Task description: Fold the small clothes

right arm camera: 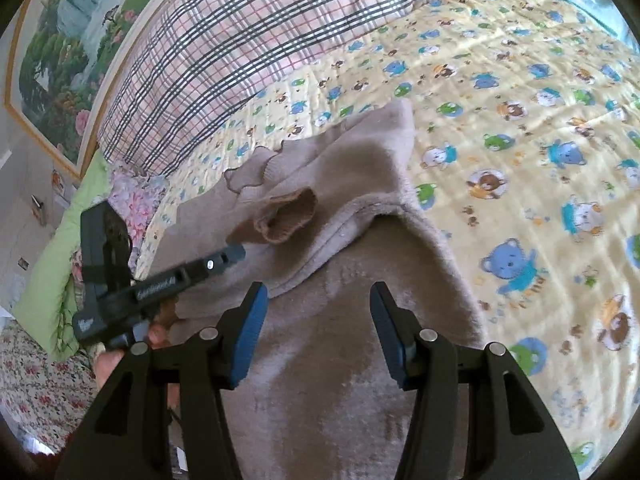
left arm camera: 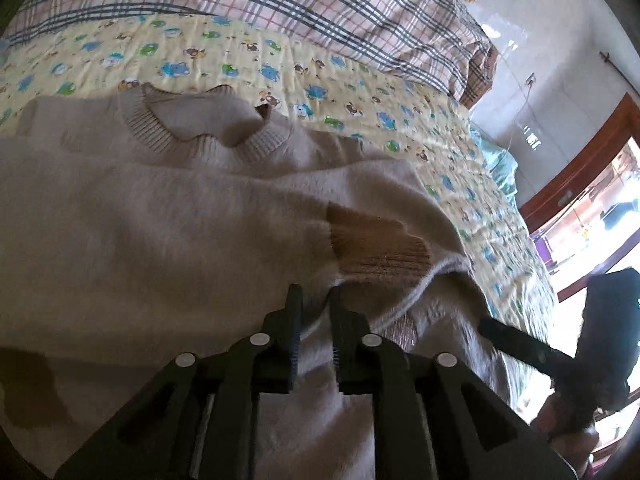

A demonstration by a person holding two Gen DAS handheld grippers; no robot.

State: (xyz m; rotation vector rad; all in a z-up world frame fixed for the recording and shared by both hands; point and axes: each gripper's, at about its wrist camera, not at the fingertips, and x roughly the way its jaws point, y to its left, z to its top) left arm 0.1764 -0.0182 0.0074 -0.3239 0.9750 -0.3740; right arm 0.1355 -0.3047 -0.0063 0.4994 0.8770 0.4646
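Both grippers low over sweater [left arm camera: 160, 208], left gripper [left arm camera: 316, 300] pinching fabric, right gripper [right arm camera: 318, 300] spread.

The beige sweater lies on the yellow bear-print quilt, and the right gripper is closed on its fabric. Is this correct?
Not quite. The right gripper is open over the beige sweater, holding nothing, as the right wrist view shows. The sweater does lie on the yellow bear-print quilt.

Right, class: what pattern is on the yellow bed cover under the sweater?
Cartoon bears in blue, green and brown on the pale yellow bed cover; clearest in the right wrist view.
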